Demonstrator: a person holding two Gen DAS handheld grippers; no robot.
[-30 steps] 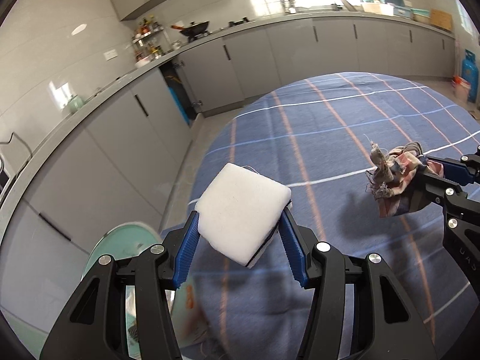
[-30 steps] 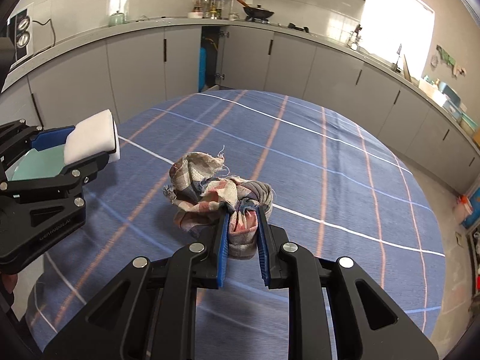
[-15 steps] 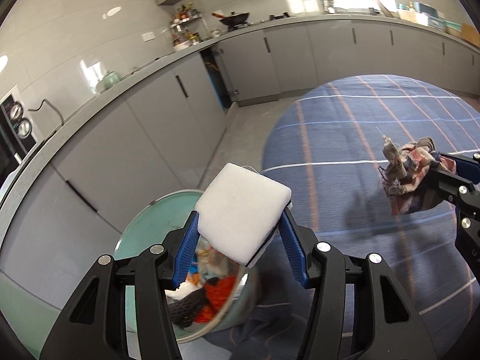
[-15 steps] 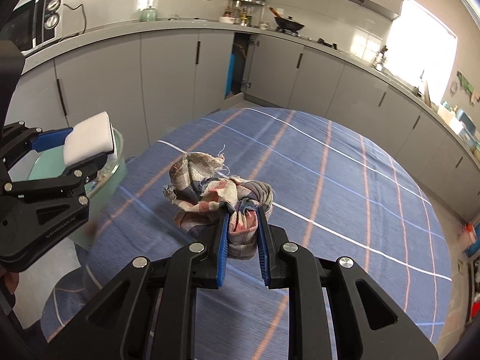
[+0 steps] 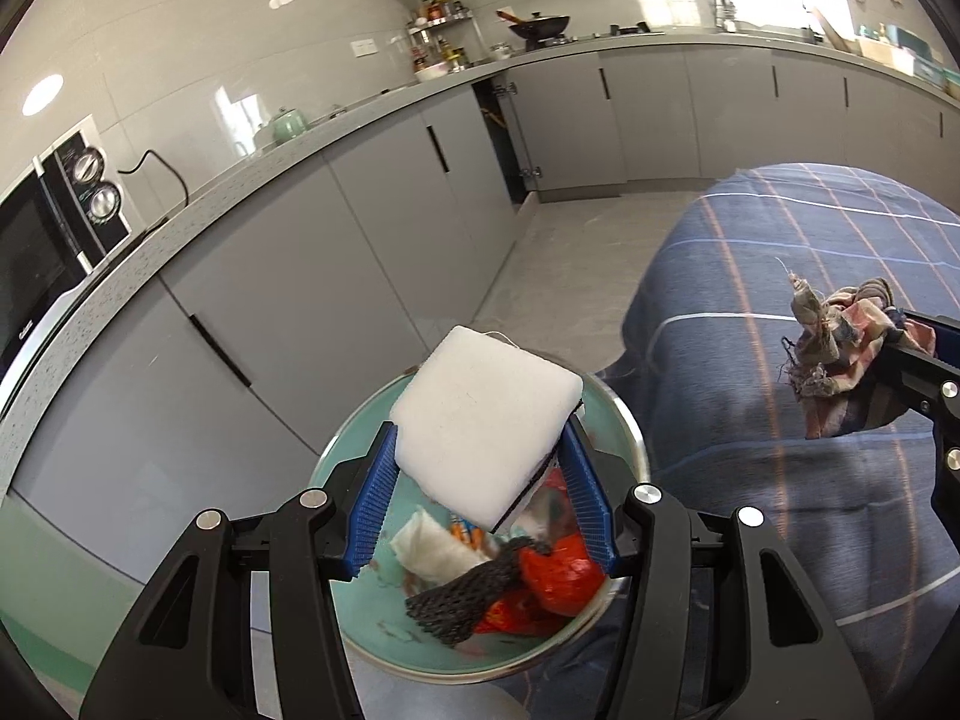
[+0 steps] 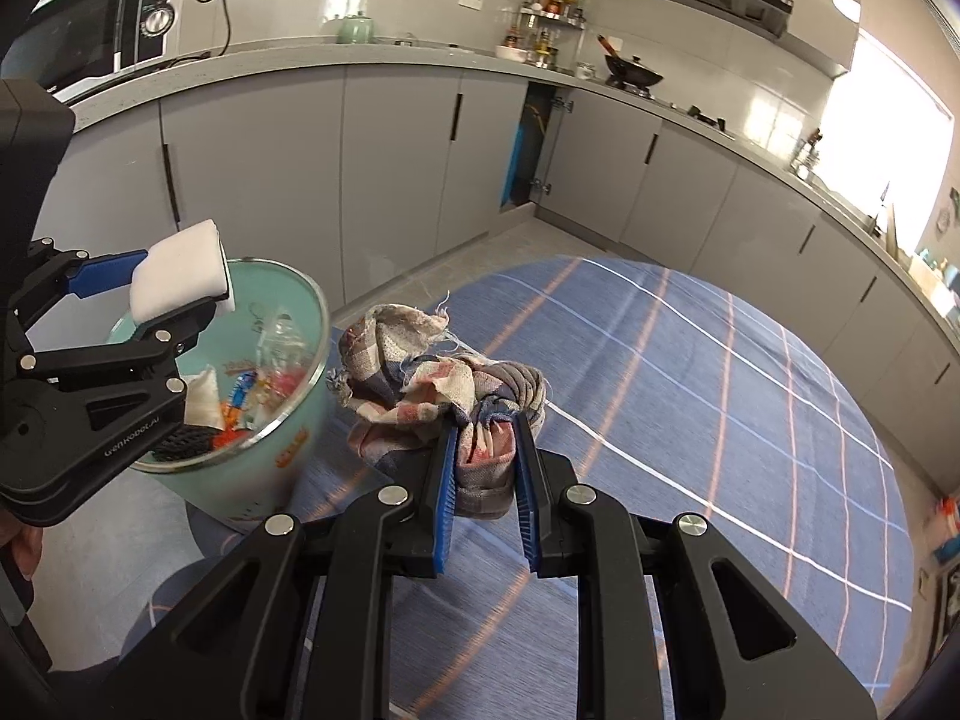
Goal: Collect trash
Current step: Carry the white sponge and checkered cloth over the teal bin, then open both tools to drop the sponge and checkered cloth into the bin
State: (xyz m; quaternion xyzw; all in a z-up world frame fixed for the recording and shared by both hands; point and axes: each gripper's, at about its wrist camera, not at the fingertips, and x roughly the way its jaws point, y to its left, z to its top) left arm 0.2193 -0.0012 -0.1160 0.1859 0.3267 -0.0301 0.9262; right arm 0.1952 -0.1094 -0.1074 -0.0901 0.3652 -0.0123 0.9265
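**Left wrist view: sponge above the bin, rag held off to the right**

Left wrist view: the left gripper [image 5: 483, 480] is clamped on a white square foam sponge with a thin dark backing [image 5: 486, 417], its blue ribbed pads [image 5: 373, 504] pressing the two opposite sides. The sponge is tilted, its broad white face turned up toward the camera and its far corner pointing away and up; it is nearly square, so no long axis stands out. Directly below it is the mint-green round trash bin with a metal rim [image 5: 636, 450], already holding a black mesh scrap [image 5: 468, 597], red wrappers [image 5: 558, 582] and a white wad [image 5: 429, 549]. At the right edge, the right gripper [image 5: 918, 354] carries a crumpled plaid cloth rag [image 5: 840, 342] above the blue checked tabletop cloth [image 5: 780, 252], frayed end pointing left toward the bin.

Right wrist view: the right gripper [image 6: 483, 468] is closed tight on the plaid rag [image 6: 438, 384], blue pads [image 6: 445, 492] squeezing its bunched near end. The bundle's long axis runs away from the camera and to the left, its loose frayed corner toward the bin [image 6: 282, 462]. The rag hangs above the blue checked cloth [image 6: 690, 396], just right of the bin. At left, the left gripper [image 6: 180, 294] holds the white sponge [image 6: 180, 279] over the bin's open mouth. Grey kitchen cabinets [image 6: 396, 138] line the background.
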